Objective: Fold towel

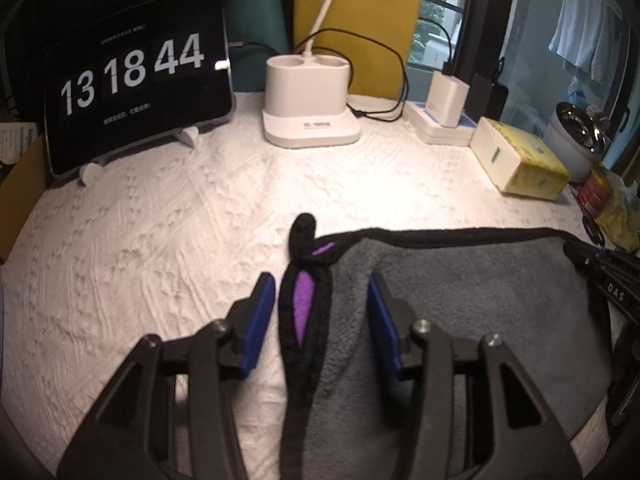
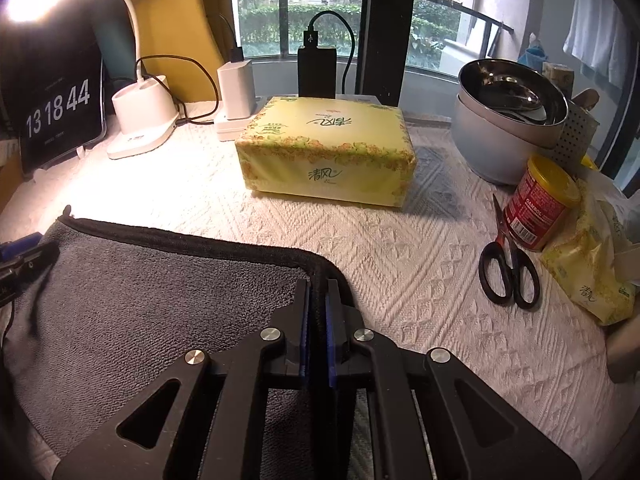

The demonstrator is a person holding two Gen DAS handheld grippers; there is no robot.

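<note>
Where writing can be read, the tablet clock (image 1: 136, 100) at the table's far left corner shows 13 18 44, with smaller lines above and below too faint to make out. On the yellow tissue pack (image 2: 326, 152) near the far edge, the characters 清风 sit on its front face and again, upside down, on top. At the right edge a red can (image 2: 538, 204) carries a word that looks like GAMBOL, with black-handled scissors (image 2: 506, 260) lying just beside it on the white textured table cover (image 1: 160, 240). A white lamp base (image 1: 310, 104) at the far edge bears a small printed label, too small to read.

Along the near edge lies the grey towel (image 1: 460, 300), edged in black, its left border curled over to show a purple underside. Over that curled border, the left gripper (image 1: 320, 300) has its blue pads (image 1: 260, 320) spread wide, one on either side of the edge and touching neither. At the towel's far right corner, the right gripper (image 2: 318, 300) is pressed together on the black hem.
</note>
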